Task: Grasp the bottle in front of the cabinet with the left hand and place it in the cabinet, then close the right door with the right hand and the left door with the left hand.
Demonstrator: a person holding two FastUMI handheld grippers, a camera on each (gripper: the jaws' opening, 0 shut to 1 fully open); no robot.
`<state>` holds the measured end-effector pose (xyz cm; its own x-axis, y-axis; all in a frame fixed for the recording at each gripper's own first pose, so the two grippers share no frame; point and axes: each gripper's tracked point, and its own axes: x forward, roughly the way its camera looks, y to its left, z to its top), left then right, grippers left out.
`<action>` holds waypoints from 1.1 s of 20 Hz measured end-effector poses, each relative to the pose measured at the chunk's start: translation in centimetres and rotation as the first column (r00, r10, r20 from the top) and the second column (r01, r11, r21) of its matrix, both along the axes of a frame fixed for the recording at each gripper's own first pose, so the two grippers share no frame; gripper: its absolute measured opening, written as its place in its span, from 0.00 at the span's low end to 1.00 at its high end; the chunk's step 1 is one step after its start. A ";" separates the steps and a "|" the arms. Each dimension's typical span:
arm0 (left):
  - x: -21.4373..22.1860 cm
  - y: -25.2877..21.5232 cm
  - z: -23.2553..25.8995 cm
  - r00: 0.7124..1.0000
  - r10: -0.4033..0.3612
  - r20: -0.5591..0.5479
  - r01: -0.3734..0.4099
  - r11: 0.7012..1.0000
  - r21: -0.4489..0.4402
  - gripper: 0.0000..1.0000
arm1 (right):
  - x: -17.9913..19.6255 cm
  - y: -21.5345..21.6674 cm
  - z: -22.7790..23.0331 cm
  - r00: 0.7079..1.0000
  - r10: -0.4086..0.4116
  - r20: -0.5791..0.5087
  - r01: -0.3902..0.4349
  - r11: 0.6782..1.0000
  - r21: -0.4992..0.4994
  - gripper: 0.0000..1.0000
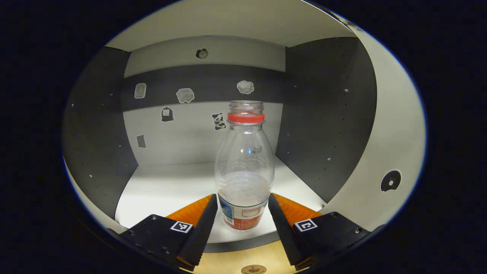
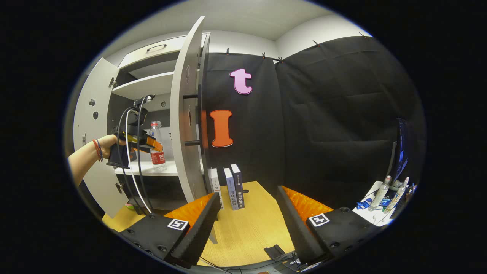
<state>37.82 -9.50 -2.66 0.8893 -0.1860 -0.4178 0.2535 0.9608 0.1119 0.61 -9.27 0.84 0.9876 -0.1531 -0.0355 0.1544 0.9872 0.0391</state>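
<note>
My left gripper (image 1: 242, 217) reaches level into the cabinet (image 1: 335, 125), fingers seemingly pressing the bottle (image 1: 244, 167), which stands upright on the shelf's near edge. My right gripper (image 2: 247, 220) hangs wide open, holding nothing, over the table (image 2: 247, 232), books (image 2: 228, 187) beyond.

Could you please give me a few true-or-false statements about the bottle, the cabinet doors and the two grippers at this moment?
1. The bottle stands upright on the cabinet shelf. True.
2. The bottle wears a cap. False: its mouth is open, with just a red ring below.
3. The left gripper brackets the bottle's lower part. True.
4. The right door is closed. False: it stands open.
5. The right gripper holds a book. False: it is open over the table.
</note>
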 end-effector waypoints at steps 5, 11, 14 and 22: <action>-1.9 0.4 1.4 0.999 0.018 0.036 -0.017 1.000 -0.013 0.96 | -0.4 -0.1 0.4 1.000 0.000 0.010 0.000 1.000 -0.010 0.98; -7.0 2.7 5.5 0.989 0.041 0.145 -0.038 0.999 -0.019 0.96 | 0.2 0.3 0.8 1.000 0.019 0.015 -0.019 0.999 -0.036 0.98; -10.7 4.9 8.1 0.971 0.072 0.227 -0.068 0.997 -0.024 0.96 | 1.3 0.5 1.0 0.999 0.041 0.009 -0.040 0.996 -0.082 0.98; -22.4 10.6 12.0 0.921 0.177 0.348 -0.132 0.980 -0.150 0.95 | 5.9 2.1 1.4 0.992 0.123 -0.004 -0.123 0.986 -0.110 0.98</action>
